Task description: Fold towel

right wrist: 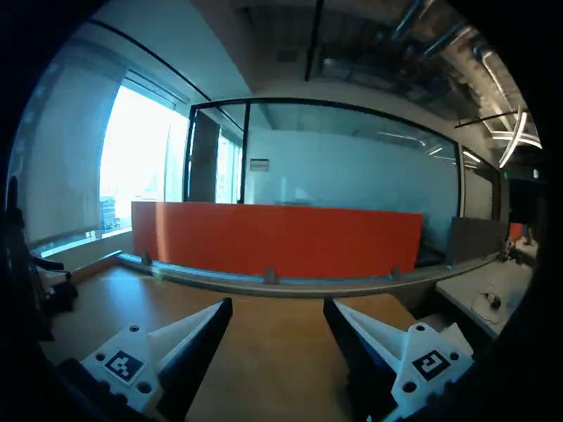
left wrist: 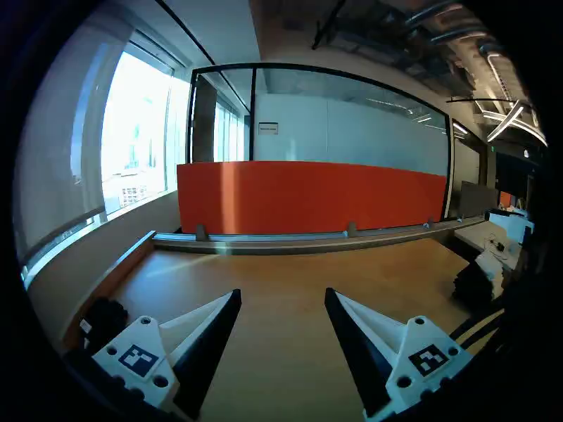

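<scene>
Your left hand-held gripper [left wrist: 282,291]: fingers spread wide, gripping nothing, above wooden desk [left wrist: 211,271]. Your right hand-held gripper [right wrist: 278,302]: same wide gap, holds nothing, orange divider [right wrist: 281,239] ahead.

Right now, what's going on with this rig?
A person holds both grippers above a wooden desk, facing an orange divider. The left gripper is open, with bare desk between its fingers. The right gripper is open too and holds nothing. With nothing gripped, the folding has not started yet.
</scene>
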Demonstrator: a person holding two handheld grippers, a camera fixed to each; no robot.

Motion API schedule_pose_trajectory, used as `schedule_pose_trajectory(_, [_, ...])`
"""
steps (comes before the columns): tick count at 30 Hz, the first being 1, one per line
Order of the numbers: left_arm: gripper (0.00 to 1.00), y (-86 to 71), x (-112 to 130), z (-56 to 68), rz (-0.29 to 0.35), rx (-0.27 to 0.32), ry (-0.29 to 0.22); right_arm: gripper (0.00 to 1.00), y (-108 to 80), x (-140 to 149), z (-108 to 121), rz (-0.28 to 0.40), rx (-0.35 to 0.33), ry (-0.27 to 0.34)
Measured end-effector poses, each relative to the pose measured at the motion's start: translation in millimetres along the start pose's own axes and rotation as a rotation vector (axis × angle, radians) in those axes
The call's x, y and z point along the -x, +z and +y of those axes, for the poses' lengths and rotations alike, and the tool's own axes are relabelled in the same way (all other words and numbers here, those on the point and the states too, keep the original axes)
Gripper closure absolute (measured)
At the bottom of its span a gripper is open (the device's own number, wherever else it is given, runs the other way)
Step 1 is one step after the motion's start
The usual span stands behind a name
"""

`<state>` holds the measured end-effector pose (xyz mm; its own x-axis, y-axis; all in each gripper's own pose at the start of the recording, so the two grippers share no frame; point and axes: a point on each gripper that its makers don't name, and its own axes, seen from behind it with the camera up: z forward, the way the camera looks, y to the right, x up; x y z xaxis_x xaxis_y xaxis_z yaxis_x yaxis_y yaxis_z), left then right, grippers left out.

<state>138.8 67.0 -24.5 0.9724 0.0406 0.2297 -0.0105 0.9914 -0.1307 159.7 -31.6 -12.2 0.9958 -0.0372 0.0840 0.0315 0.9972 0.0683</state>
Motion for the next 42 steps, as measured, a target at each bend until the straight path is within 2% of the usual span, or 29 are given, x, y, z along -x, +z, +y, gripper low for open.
schedule_pose_trajectory(11, [0.12, 3.6, -10, -3.1, 0.034, 0.003, -0.004, 0.0, 5.5, 5, -3, -0.012, 0.008, 0.012])
schedule_pose_trajectory(18, [0.12, 8.0, -13, -8.2, 0.076, -0.01, 0.05, 0.0, 5.5, 3, -5, -0.011, 0.009, 0.012])
schedule_pose_trajectory(24, [0.12, 12.6, 1, -13.9, 0.098, -0.027, 0.031, 0.0, 3.1, 5, -9, -0.013, 0.003, 0.015])
schedule_pose_trajectory(29, [0.12, 15.7, 16, -25.4, 0.121, -0.051, 0.013, 0.0, 0.2, 7, -10, -0.016, -0.004, 0.039])
schedule_pose_trajectory(35, [0.13, 16.8, 37, -39.4, 0.14, -0.076, 0.025, 0.0, -0.6, 13, -6, -0.005, 0.008, 0.059])
schedule_pose_trajectory(42, [0.12, 20.9, 64, -49.5, 0.175, -0.081, 0.007, 0.0, 2.5, 28, -11, 0.005, 0.013, 0.071])
